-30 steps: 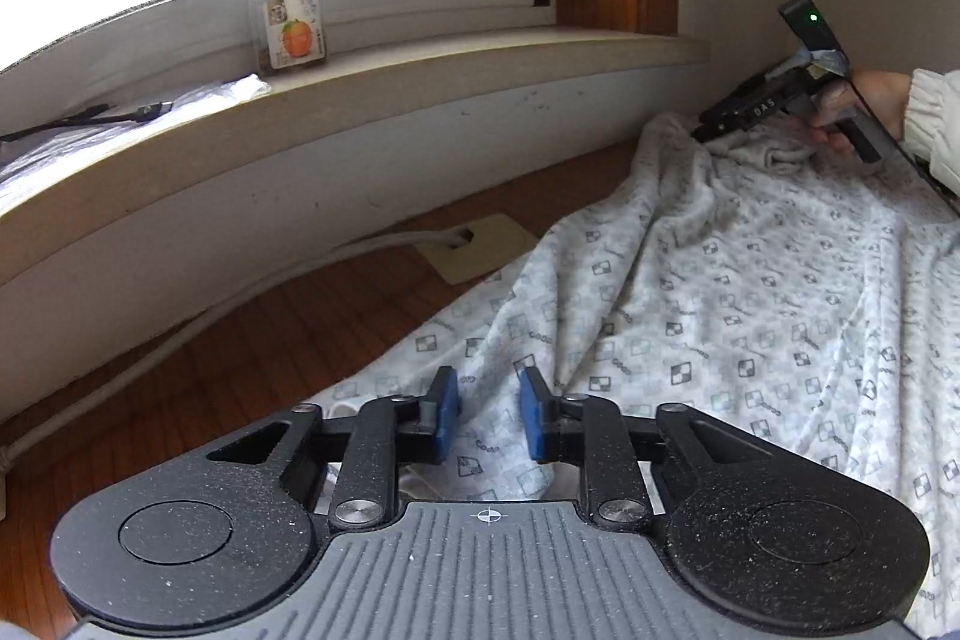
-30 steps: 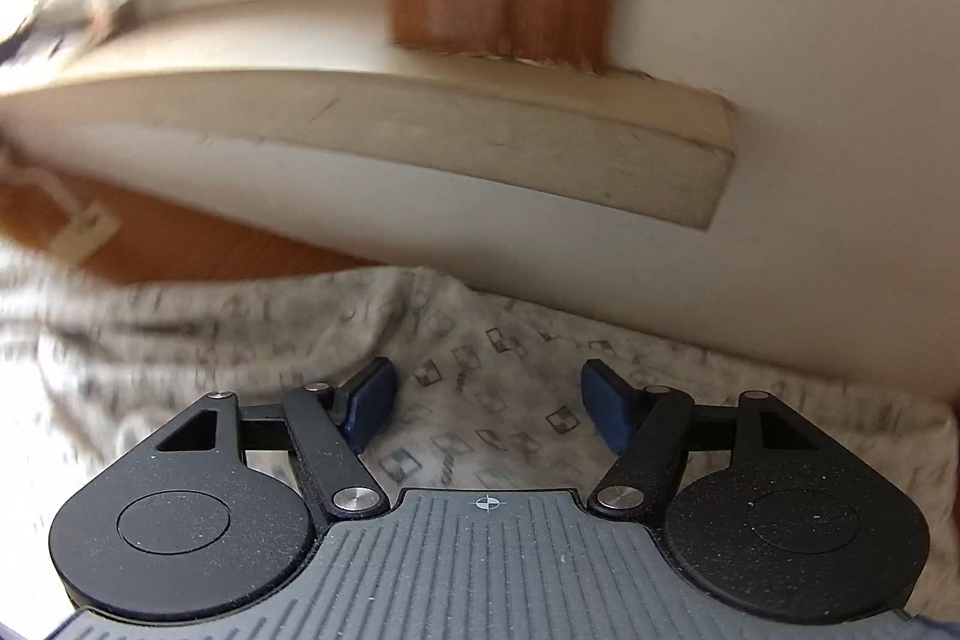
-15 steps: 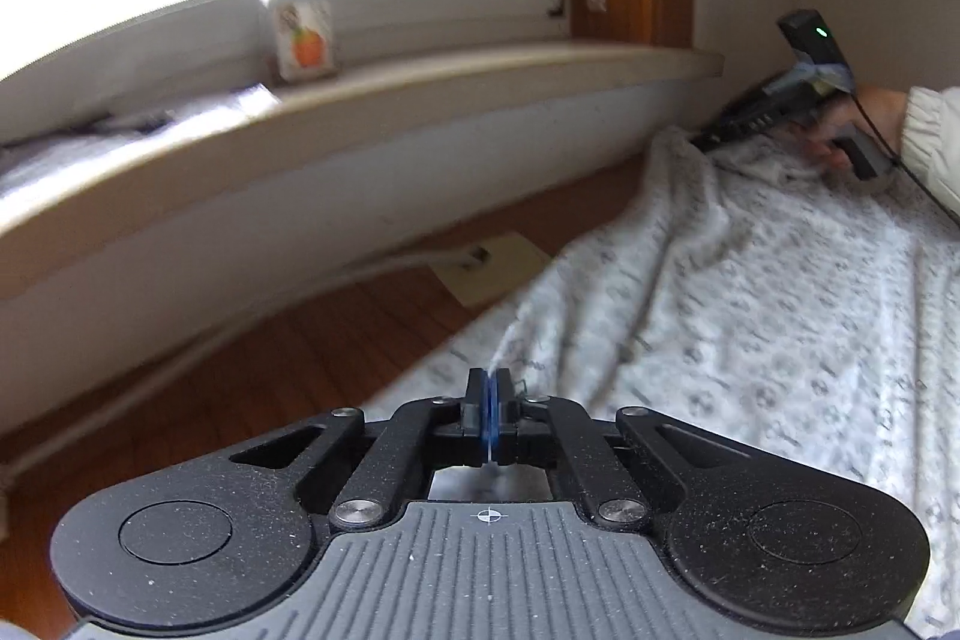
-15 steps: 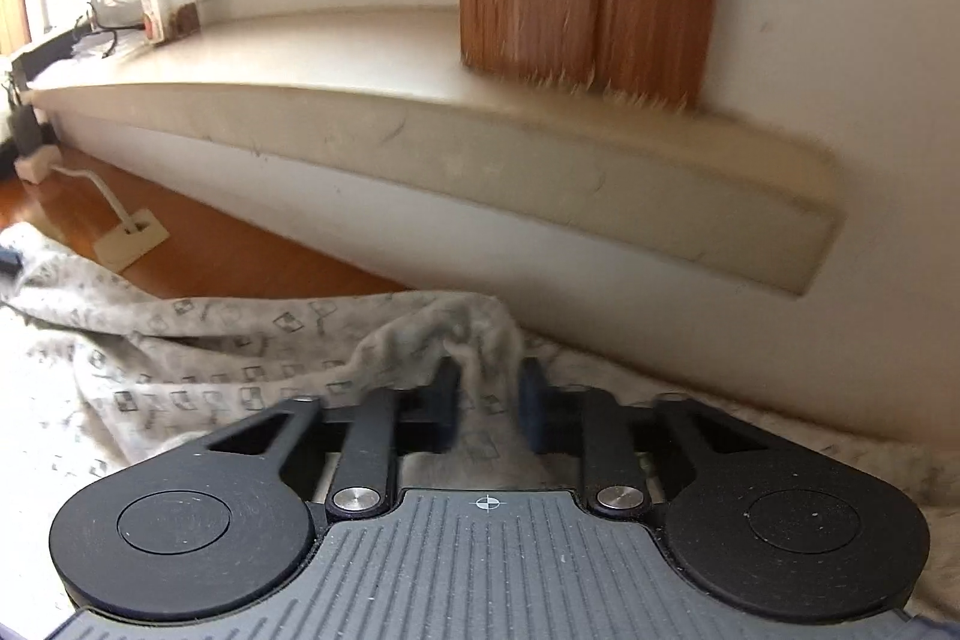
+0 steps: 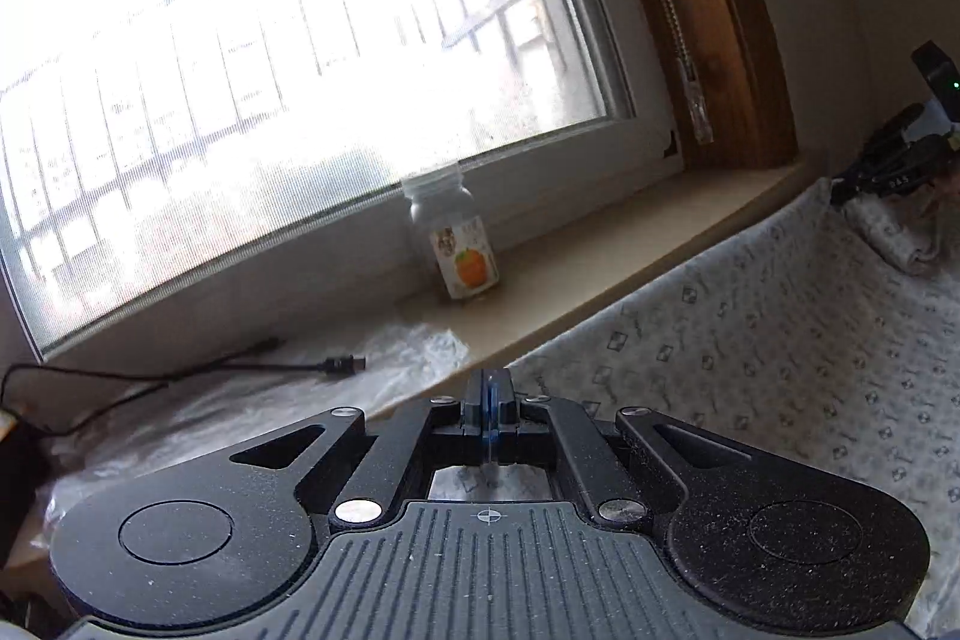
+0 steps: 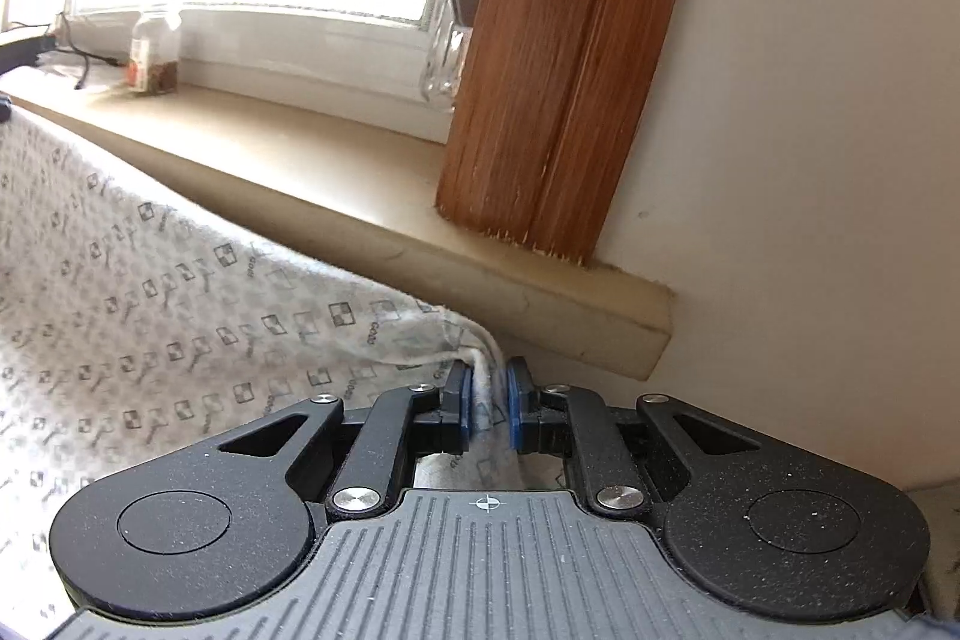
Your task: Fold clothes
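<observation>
Between my two grippers, left gripper [image 5: 489, 388] and right gripper [image 6: 485, 400] each pinch the patterned garment [image 6: 180, 316]; uneven pulling could slip a thin edge free.

My left tongs [image 5: 489, 403] and my right tongs [image 6: 487, 403] are built alike — a grey ribbed plate with a small crosshair mark at its front edge, flanked by two speckled matt-black lobes, each stamped with a shallow round disc. From each lobe black link arms with triangular cut-outs run forward on silver screw heads to blue pads [image 6: 461, 403] set in black holders. Seen from the left wrist, the far right tool is black too — white lettering on its side, a block on top with a green light.
</observation>
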A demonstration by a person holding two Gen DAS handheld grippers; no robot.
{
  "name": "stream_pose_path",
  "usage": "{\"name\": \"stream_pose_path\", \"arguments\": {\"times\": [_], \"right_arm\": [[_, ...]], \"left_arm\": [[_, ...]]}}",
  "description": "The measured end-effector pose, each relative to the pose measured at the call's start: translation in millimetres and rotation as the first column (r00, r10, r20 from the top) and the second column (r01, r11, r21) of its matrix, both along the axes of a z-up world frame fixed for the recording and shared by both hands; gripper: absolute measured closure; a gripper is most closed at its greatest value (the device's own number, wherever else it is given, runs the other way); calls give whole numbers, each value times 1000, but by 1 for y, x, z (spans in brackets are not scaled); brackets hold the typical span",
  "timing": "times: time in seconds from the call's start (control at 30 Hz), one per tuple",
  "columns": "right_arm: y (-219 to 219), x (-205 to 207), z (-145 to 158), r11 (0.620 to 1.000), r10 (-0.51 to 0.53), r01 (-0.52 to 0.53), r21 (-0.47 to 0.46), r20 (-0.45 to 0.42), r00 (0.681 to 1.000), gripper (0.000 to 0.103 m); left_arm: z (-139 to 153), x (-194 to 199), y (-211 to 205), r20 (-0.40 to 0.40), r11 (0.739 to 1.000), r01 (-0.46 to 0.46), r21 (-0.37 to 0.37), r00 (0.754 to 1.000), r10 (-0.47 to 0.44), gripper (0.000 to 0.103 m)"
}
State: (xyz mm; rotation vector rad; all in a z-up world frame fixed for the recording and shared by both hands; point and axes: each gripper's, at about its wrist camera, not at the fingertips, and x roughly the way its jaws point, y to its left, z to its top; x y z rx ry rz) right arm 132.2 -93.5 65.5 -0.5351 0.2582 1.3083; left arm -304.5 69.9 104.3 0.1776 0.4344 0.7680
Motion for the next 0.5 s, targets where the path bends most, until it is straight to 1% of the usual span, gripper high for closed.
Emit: {"name": "stream_pose_path", "arguments": {"times": [0.1,0.17,0.27,0.33,0.43,0.5], "right_arm": [[-2,-9,1,1000,-25,25,5,41,999,91],[-11,-4,2,999,-36,35,15,33,999,91],[-21,1,3,998,-49,49,41,4,999,91],[-34,-1,4,996,-56,56,64,1,998,91],[-60,-10,3,995,-51,53,90,-22,998,91],[-87,-15,1,994,-39,43,102,-42,998,91]], "left_arm": [[10,3,-4,27,999,10,49,1000,-12,102],[13,4,-10,28,998,35,50,999,-37,102],[6,2,-25,3,996,70,49,998,-70,102],[0,-2,-36,-8,995,88,48,996,-87,102],[-10,-18,-59,2,994,105,29,994,-105,102],[-19,-29,-77,-2,993,119,20,993,-119,102]]}}
